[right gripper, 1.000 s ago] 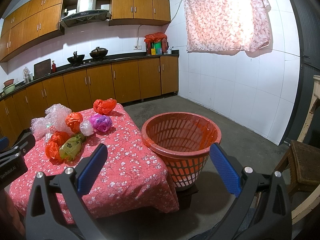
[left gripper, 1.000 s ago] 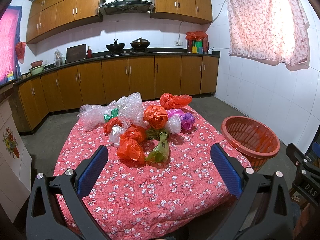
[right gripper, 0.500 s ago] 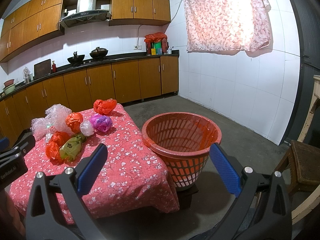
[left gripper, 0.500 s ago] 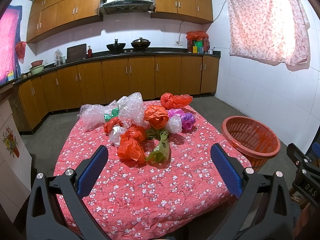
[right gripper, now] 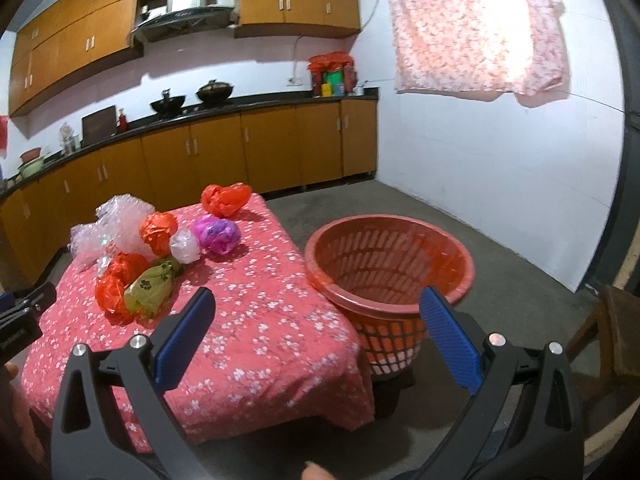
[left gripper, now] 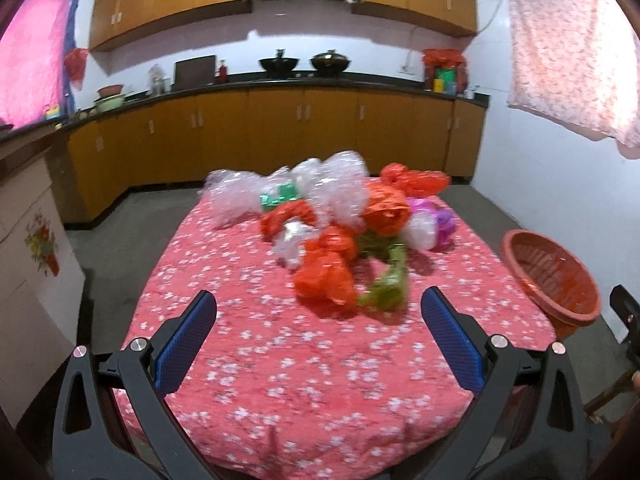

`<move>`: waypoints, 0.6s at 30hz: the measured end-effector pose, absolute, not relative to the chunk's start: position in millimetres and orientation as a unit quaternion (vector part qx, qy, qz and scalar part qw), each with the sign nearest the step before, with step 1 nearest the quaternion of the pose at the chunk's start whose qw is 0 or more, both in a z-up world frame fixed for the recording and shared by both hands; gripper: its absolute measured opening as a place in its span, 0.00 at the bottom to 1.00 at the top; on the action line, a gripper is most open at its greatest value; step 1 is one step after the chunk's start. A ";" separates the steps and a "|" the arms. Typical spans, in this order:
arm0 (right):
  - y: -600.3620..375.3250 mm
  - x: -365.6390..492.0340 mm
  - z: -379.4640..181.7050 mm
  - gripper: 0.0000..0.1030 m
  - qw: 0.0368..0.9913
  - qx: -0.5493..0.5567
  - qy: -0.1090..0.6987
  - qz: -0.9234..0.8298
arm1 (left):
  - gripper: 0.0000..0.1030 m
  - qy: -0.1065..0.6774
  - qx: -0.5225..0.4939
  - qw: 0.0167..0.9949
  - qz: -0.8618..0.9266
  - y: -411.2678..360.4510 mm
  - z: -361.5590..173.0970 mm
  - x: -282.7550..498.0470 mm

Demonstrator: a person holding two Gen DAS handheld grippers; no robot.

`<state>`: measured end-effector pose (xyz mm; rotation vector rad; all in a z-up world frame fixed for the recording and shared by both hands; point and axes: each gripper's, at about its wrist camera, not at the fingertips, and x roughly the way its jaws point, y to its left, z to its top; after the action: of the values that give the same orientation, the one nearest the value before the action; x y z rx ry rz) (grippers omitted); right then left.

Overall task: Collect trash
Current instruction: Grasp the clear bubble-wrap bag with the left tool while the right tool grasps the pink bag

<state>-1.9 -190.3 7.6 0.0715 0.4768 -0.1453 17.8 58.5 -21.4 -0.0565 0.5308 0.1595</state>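
Left wrist view shows our left tool [left gripper: 318,322] gaping wide and empty, now nearer the crumpled bags [left gripper: 332,224] on the bench [left gripper: 320,380]; right tool [right gripper: 316,320] equally wide, basket [right gripper: 390,264] waiting alongside.

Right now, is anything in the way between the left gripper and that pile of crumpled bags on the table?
Nothing visible is. Only bare flowered tablecloth lies between the open left gripper and the nearest orange bag. The basket stands beside the table, with nothing seen blocking it.
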 end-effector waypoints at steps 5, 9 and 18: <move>-173.4 44.4 4.5 0.96 0.966 0.030 0.253 -0.041 | 0.98 0.268 -0.028 0.958 0.095 71.5 -27.7 32.7; -164.5 82.2 3.1 0.95 0.963 0.028 0.266 -0.027 | 0.98 0.273 -0.028 0.957 0.092 76.9 -33.5 54.2; -148.0 172.0 -9.1 0.74 0.957 0.005 0.289 -0.002 | 0.84 0.300 -0.043 0.950 0.083 79.5 -50.6 115.4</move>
<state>172.0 -148.0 -9.1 0.0108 0.5858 -0.0041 115.4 79.5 -50.6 -0.0871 0.6094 0.1683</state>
